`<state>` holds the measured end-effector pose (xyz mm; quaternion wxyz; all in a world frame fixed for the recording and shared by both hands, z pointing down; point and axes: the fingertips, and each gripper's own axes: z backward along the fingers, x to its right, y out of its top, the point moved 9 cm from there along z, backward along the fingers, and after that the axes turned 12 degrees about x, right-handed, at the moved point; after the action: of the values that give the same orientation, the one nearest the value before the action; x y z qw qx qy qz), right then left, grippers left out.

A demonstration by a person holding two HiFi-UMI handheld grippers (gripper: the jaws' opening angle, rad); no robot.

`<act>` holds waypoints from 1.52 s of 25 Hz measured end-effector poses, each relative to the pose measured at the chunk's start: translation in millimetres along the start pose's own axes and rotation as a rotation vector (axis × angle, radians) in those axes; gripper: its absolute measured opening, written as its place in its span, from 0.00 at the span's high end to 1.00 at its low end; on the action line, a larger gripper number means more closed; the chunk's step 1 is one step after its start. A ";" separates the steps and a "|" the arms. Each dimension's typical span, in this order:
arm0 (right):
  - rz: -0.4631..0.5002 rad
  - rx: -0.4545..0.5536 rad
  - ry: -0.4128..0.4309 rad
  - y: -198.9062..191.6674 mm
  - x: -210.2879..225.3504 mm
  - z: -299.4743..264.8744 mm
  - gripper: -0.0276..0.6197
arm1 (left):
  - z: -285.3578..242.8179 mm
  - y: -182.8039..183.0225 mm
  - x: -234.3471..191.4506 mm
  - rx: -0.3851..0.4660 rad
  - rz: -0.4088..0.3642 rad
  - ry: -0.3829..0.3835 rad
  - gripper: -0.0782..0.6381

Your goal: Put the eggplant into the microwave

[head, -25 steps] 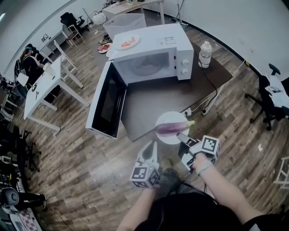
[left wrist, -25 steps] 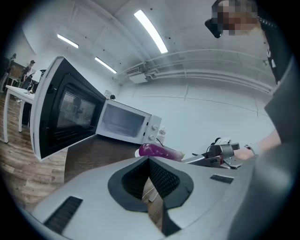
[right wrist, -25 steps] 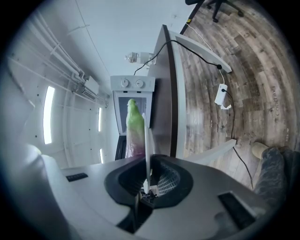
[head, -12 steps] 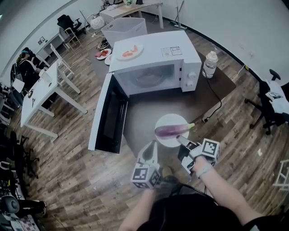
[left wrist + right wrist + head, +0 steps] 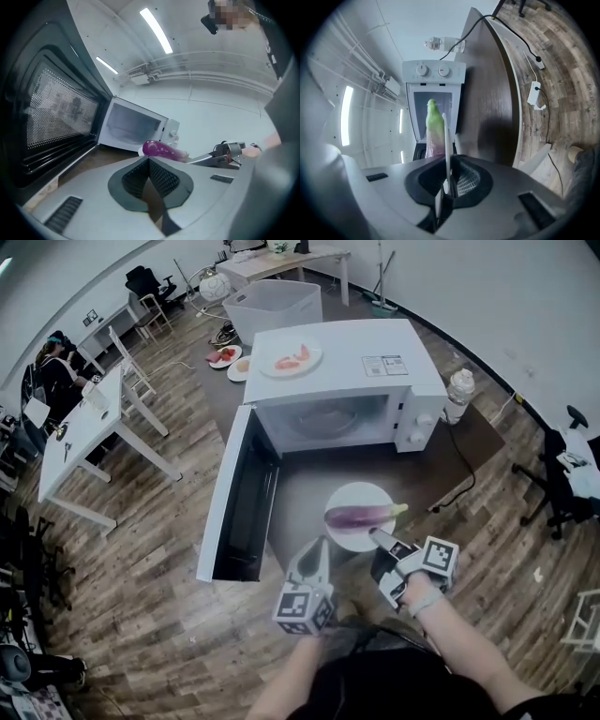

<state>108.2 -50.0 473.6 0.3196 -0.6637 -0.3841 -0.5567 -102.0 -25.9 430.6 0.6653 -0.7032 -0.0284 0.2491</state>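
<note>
Fingers of the right gripper (image 5: 375,536) pinch a round white plate (image 5: 349,496) edge-on; only head view shows its purple eggplant (image 5: 359,516) whole; left gripper (image 5: 149,160) pressed closed, empty.

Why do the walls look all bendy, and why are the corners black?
Head view: the wide lens bows the floor around the microwave. Left gripper view: dark round rim, ceiling light glaring white. Right gripper view: same rim, plate edge blurry up close.
</note>
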 end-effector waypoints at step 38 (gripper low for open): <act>0.022 -0.172 -0.009 40.3 -16.9 -157.8 0.93 | -90.0 5.1 -67.0 0.057 -0.041 0.112 0.89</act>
<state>63.8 -207.2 484.8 0.2659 -0.6951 -0.3291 -0.5812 -127.1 -134.3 445.9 0.6905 -0.6961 0.0016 0.1964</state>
